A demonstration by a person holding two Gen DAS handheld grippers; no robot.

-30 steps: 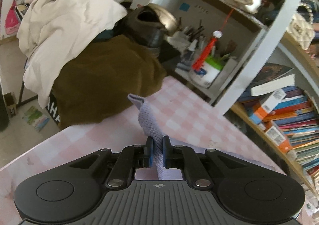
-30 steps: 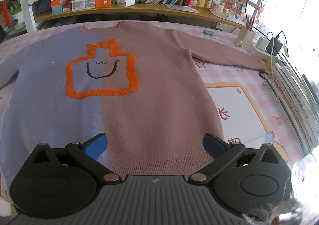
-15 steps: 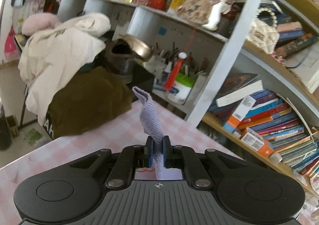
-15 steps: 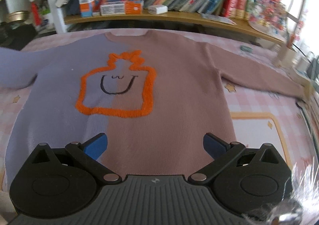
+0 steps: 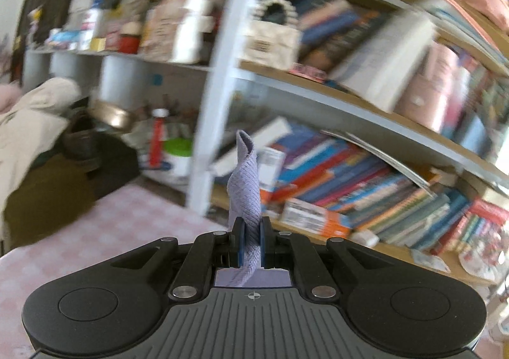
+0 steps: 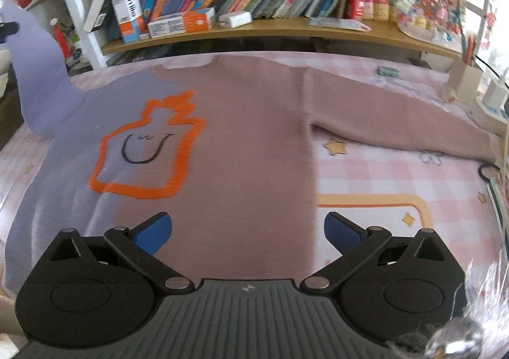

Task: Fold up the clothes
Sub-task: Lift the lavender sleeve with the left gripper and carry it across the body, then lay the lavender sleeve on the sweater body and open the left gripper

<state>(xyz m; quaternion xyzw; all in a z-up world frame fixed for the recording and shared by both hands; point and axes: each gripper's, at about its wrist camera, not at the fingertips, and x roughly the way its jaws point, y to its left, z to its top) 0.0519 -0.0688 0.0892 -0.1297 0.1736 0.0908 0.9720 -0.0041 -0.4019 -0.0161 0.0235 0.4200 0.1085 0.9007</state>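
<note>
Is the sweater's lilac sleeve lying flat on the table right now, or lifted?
Lifted. The left gripper is shut on the cuff of the lilac sleeve, which rises off the table, while the pink sleeve lies flat.

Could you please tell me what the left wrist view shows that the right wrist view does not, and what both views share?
Only the left wrist view shows the left gripper shut on the ribbed lilac sleeve cuff, plus a cream garment pile.

Only the right wrist view shows the lilac-and-mauve sweater lying flat, its orange outlined smiling motif, its mauve sleeve stretched out, and the open right gripper over the hem.

Both show the pink checked tablecloth and the crowded bookshelf.
</note>
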